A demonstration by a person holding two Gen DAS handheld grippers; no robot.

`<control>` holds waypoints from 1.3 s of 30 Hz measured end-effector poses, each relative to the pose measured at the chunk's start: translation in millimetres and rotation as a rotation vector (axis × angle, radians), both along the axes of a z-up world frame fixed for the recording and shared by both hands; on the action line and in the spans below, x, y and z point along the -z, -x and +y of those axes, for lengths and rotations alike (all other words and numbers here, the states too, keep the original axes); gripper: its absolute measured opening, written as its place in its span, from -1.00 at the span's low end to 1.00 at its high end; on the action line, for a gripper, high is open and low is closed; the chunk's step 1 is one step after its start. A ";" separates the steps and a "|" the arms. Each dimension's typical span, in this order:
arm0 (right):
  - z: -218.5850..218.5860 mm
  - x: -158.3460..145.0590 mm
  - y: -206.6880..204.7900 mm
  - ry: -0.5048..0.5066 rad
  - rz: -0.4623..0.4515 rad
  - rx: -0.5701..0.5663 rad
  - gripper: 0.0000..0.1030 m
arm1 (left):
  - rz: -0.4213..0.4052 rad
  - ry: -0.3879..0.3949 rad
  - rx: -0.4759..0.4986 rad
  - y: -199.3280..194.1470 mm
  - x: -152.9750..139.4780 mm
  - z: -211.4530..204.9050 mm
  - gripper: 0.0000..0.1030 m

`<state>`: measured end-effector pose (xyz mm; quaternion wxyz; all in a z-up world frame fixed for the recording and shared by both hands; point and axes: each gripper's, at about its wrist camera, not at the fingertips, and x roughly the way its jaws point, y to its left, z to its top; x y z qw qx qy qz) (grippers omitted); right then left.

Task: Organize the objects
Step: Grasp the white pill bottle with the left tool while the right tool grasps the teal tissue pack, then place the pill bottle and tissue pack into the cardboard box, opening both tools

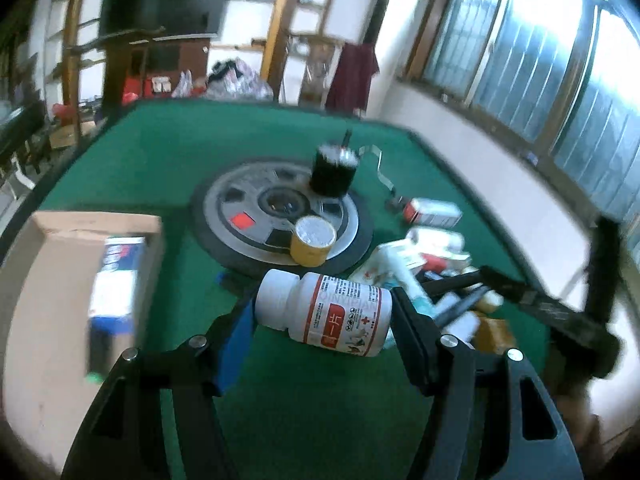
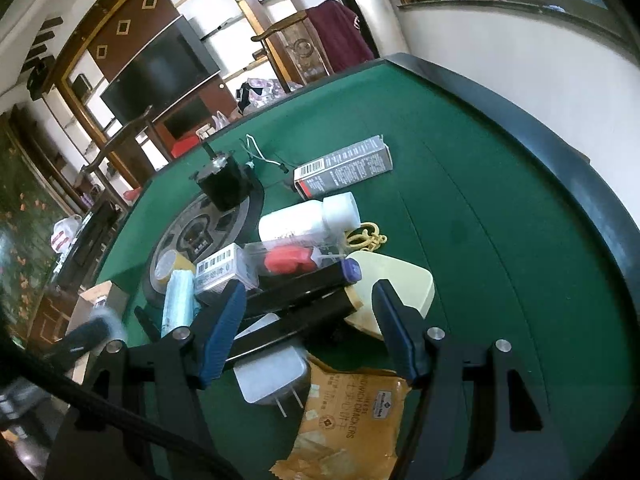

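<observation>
My left gripper is shut on a white pill bottle with a red-edged label. The bottle lies crosswise between the blue pads, above the green table. To its left stands an open cardboard box holding a blue and white carton. My right gripper stands open over the pile, and two long black bars run slantwise between its fingers. A cream-coloured case lies under its right finger. The left gripper shows blurred at the lower left of the right wrist view.
A grey round disc in the table's middle carries a black motor and a yellow tin. The pile holds a white bottle, a grey carton, a white charger and a cracker packet.
</observation>
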<state>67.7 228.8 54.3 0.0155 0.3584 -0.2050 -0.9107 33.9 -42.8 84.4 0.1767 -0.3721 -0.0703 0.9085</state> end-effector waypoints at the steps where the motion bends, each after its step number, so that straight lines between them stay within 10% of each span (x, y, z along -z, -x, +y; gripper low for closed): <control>1: -2.5 -2.5 -0.8 -0.014 0.006 0.001 0.25 | 0.010 -0.014 -0.009 -7.3 -4.7 -6.3 0.15; 9: -67.5 -24.4 25.8 -0.012 -0.090 -0.234 0.25 | 0.052 -0.087 -0.119 -56.6 -17.6 -68.4 0.15; 15: -120.9 -0.7 59.1 -0.216 -0.224 -0.280 0.22 | 0.053 -0.108 -0.177 -75.8 -7.9 -103.9 0.15; 19: -123.3 5.8 65.0 -0.251 -0.250 -0.249 -0.63 | 0.055 -0.097 -0.210 -83.4 -2.7 -127.9 0.15; 22: -121.4 5.6 59.5 -0.245 -0.255 -0.244 -0.71 | 0.051 -0.109 -0.231 -87.4 1.0 -141.2 0.15; 32: -118.4 -43.9 35.1 0.050 -0.156 -0.335 -0.78 | 0.041 -0.216 -0.267 -75.1 -3.7 -178.8 0.15; 39: -199.0 -73.8 37.5 0.199 -0.138 -0.539 -0.78 | 0.017 -0.189 -0.320 -33.7 -6.3 -206.7 0.15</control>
